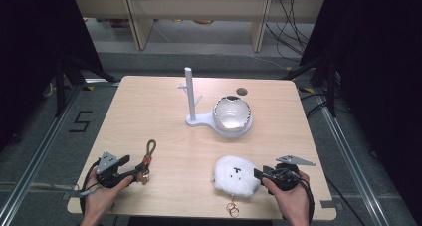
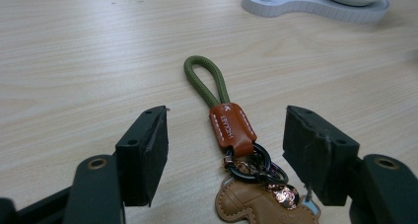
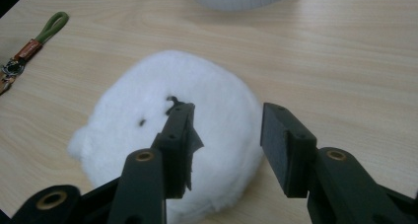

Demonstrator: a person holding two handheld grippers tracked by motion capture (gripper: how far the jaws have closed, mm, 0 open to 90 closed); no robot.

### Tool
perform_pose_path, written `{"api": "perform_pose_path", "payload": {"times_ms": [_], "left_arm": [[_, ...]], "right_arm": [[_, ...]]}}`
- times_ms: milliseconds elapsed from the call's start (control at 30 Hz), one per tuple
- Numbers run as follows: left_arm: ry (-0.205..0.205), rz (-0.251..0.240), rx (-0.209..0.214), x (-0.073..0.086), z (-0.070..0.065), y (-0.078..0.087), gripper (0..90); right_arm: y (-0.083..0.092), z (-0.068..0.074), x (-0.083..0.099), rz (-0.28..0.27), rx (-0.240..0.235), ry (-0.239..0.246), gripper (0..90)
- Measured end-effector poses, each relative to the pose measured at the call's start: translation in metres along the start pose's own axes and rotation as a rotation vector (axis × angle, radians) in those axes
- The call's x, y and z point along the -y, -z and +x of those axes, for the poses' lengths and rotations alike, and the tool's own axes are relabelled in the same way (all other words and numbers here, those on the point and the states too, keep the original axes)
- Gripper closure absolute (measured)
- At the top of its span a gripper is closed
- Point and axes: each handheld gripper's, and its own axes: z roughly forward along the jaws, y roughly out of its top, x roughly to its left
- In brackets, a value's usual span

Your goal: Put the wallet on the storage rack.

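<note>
Wooden table (image 1: 164, 106), high view. Two key charms lie on it: one olive-green cord loop keyring with an orange leather tab (image 1: 147, 159) at lower left, and one round white fluffy plush charm with a small black face (image 1: 235, 174) at lower centre, with gold rings (image 1: 232, 208) below it. One white plastic stand with an upright post (image 1: 191, 94) holds one glossy white bowl (image 1: 231, 113) at upper centre.

In my left gripper view, the keyring's tan leather pendant (image 2: 261, 204) is cut off by the bottom edge. In my right gripper view my left jaw hides part of the plush face.

My left gripper (image 1: 130, 169) lies low, jaws wide apart astride the keyring's ring end, untouching. My right gripper (image 1: 259, 174) points left, jaws apart at the plush's edge; contact cannot be made out.
</note>
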Motion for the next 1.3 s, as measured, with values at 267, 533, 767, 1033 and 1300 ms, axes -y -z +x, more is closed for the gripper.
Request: {"api": "perform_pose_path", "payload": {"times_ms": [267, 533, 767, 1033, 1300], "left_arm": [[-0.038, 0.007, 0.003, -0.004, -0.004, -0.003, 33.7], [-0.083, 0.035, 0.023, -0.007, -0.008, -0.009, 33.8], [-0.1, 0.022, 0.036, -0.007, -0.01, -0.01, 34.3], [-0.096, 0.025, 0.03, -0.007, -0.01, -0.011, 34.4], [-0.079, 0.028, 0.03, -0.005, -0.012, -0.01, 34.4]], "right_arm": [[0.0, -0.013, -0.005, 0.15, 0.013, -0.047, 50.0], [-0.008, -0.019, -0.013, 0.238, 0.022, -0.034, 47.7], [-0.016, -0.019, -0.025, 0.306, 0.016, -0.052, 46.1], [-0.028, -0.015, -0.032, 0.393, -0.003, -0.087, 45.2], [-0.038, -0.005, -0.038, 0.448, 0.02, -0.113, 47.4]]}}
